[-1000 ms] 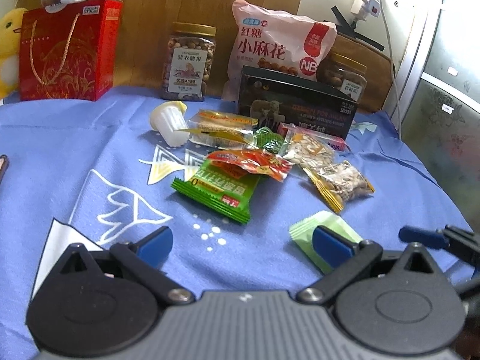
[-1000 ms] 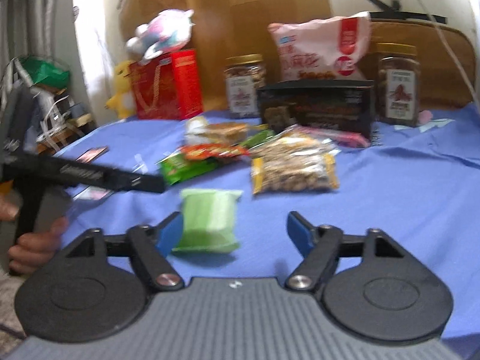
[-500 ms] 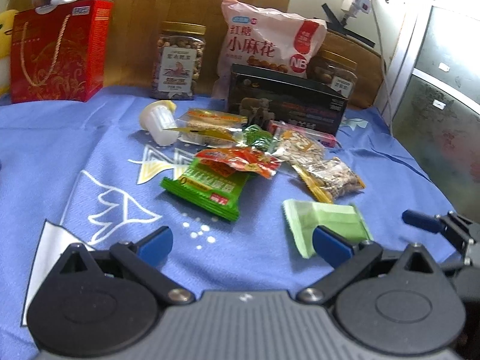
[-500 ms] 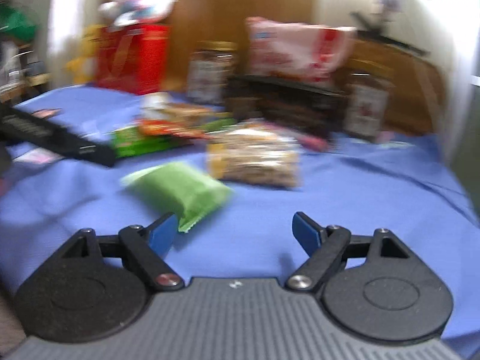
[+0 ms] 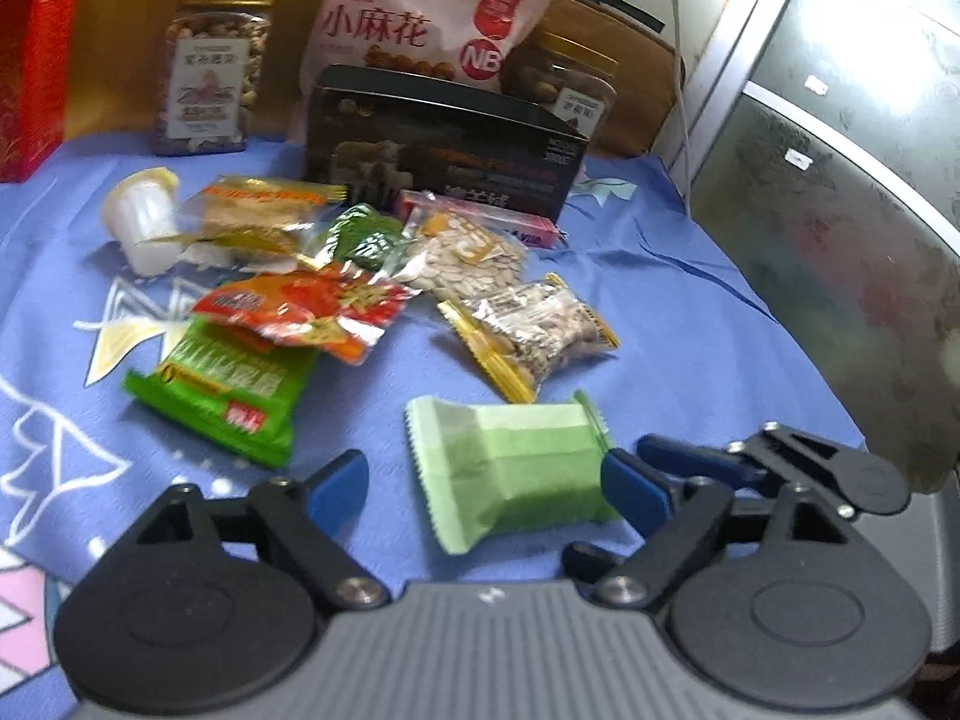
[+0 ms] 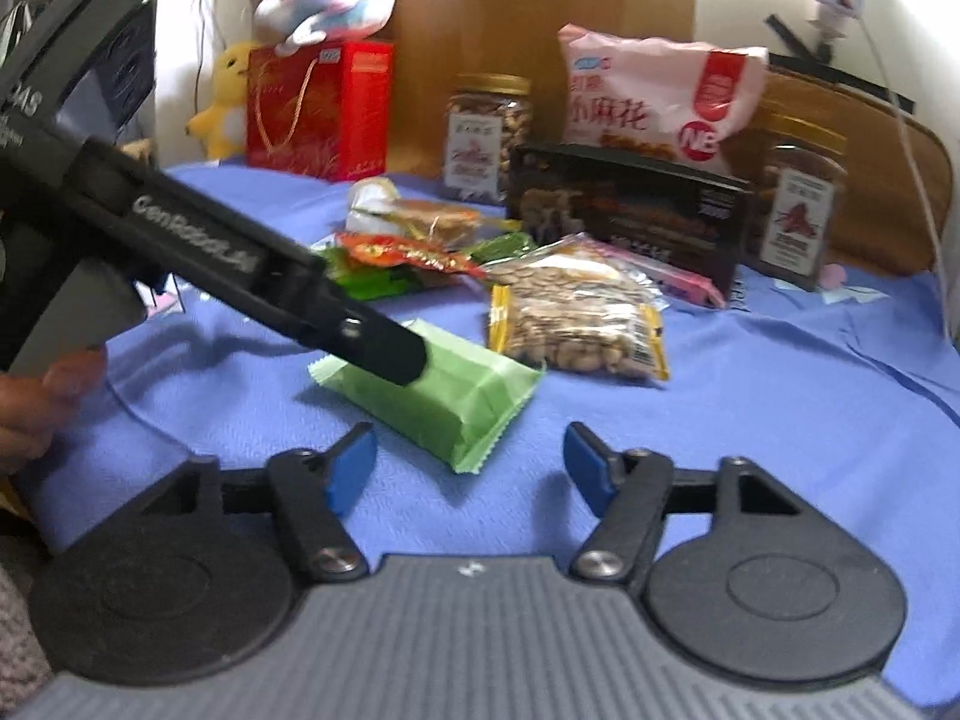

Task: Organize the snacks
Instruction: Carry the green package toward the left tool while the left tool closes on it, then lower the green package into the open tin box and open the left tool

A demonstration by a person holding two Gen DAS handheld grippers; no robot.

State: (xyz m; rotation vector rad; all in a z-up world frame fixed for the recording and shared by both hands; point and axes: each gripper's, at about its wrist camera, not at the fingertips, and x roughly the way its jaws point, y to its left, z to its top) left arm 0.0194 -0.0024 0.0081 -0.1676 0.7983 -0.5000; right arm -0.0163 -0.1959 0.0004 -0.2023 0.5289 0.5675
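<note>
A light green packet [image 5: 516,468] lies flat on the blue cloth [image 5: 690,324], apart from the snack pile. My left gripper [image 5: 483,489] straddles it with its jaws closing. The right pad is at the packet's edge and the left pad stands clear of it. In the right wrist view the same packet [image 6: 444,396] lies just ahead of my right gripper [image 6: 469,468], whose jaws are closing with only the packet's near corner before them. One of the left gripper's fingers [image 6: 384,348] hangs over the packet's far end. The right gripper's fingers [image 5: 690,459] show at the packet's right.
The pile behind holds a dark green packet [image 5: 222,390], a red packet [image 5: 300,312], a nut packet [image 5: 534,330], a seed packet [image 5: 462,252] and a jelly cup [image 5: 141,222]. A black box [image 5: 444,144], jars [image 5: 210,72], a pink bag [image 5: 420,18] and a red gift bag [image 5: 30,60] line the back.
The left gripper has swung right, so the light green packet now sits between its fingers. Both grippers' jaws stand narrower than before. The right gripper has come closer to the packet.
</note>
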